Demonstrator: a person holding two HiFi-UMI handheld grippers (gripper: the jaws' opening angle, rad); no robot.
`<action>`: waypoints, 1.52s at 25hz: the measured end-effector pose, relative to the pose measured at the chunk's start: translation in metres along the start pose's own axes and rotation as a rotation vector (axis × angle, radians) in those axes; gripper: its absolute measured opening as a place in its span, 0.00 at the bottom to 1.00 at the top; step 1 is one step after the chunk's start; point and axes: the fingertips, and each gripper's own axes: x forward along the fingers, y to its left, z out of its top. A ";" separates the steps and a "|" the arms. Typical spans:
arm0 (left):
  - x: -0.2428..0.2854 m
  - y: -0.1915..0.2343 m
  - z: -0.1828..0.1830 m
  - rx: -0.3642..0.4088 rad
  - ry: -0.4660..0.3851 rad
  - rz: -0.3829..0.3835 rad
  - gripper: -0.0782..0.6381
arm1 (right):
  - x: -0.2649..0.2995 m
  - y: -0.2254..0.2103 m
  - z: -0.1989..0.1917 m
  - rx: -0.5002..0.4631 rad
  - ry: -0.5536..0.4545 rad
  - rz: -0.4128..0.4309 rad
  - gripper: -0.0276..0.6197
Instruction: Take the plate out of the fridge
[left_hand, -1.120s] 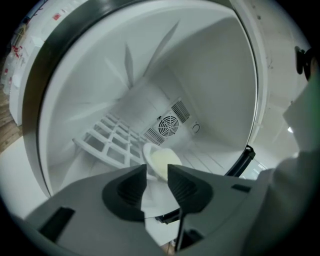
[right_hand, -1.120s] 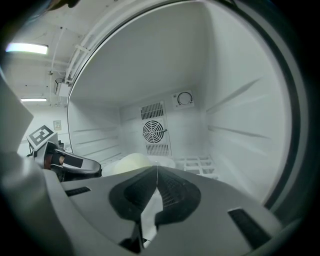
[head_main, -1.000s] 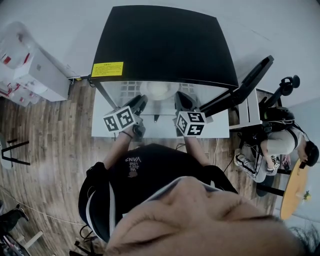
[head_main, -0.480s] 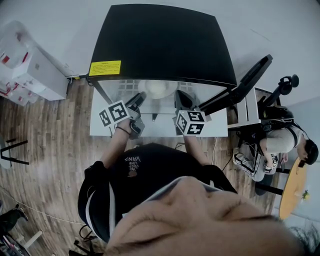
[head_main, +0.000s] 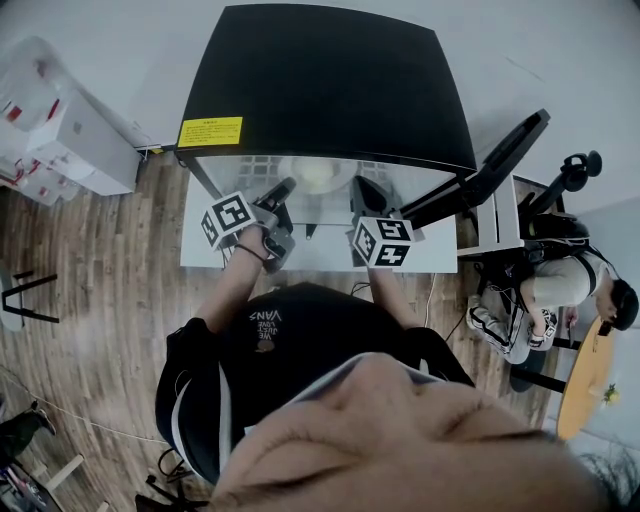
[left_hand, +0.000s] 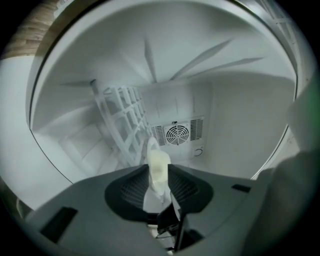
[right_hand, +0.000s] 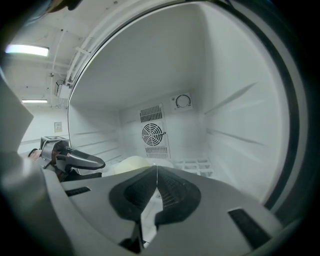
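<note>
Vs. 1 s earlier, the L gripper (head_main: 283, 188) had gone up and to the left in the head view. Its marker cube (head_main: 232, 218) sat closer to the front edge of the fridge (head_main: 330, 85) and stood more tilted, w/ the jaws angled in at the left rim of the plate (head_main: 318, 172). The plate itself lay in the same spot, inside the fridge on the wire shelf (head_main: 262, 172), between the two grippers. The R gripper (head_main: 364, 196) had hardly shifted. The fridge door (head_main: 490, 170) hung open at the right, as before.

In the L gripper view, the L gripper (left_hand: 158, 176) was clamped on the plate (left_hand: 159, 161). The cream rim stood edge-on between the jaws, w/ both dark pads against it. That view was rolled over, so the wire shelf (left_hand: 125, 120) ran at a steep slant, just left of the fan grille (left_hand: 177, 134) on the back wall.

In the R gripper view, the R gripper (right_hand: 156, 172) had its jaws pressed together, tips meeting in a thin line, w/ nothing between them. The plate (right_hand: 131, 162) lay just beyond the tips and a bit to the left; whether it touched them couldn't be told. One black jaw of the L gripper showed at the far left, by the plate's edge. The fan grille (right_hand: 151, 134) sat on the back wall above the tips.
</note>
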 end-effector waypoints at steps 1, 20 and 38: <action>0.000 0.001 0.000 -0.008 0.001 0.005 0.27 | 0.000 0.000 0.000 0.000 0.000 0.001 0.06; 0.000 0.013 0.000 0.015 -0.042 0.114 0.16 | 0.003 -0.001 -0.006 0.011 0.005 0.012 0.06; -0.002 0.013 -0.001 -0.065 -0.055 0.071 0.15 | 0.004 0.005 -0.010 0.144 0.009 0.081 0.06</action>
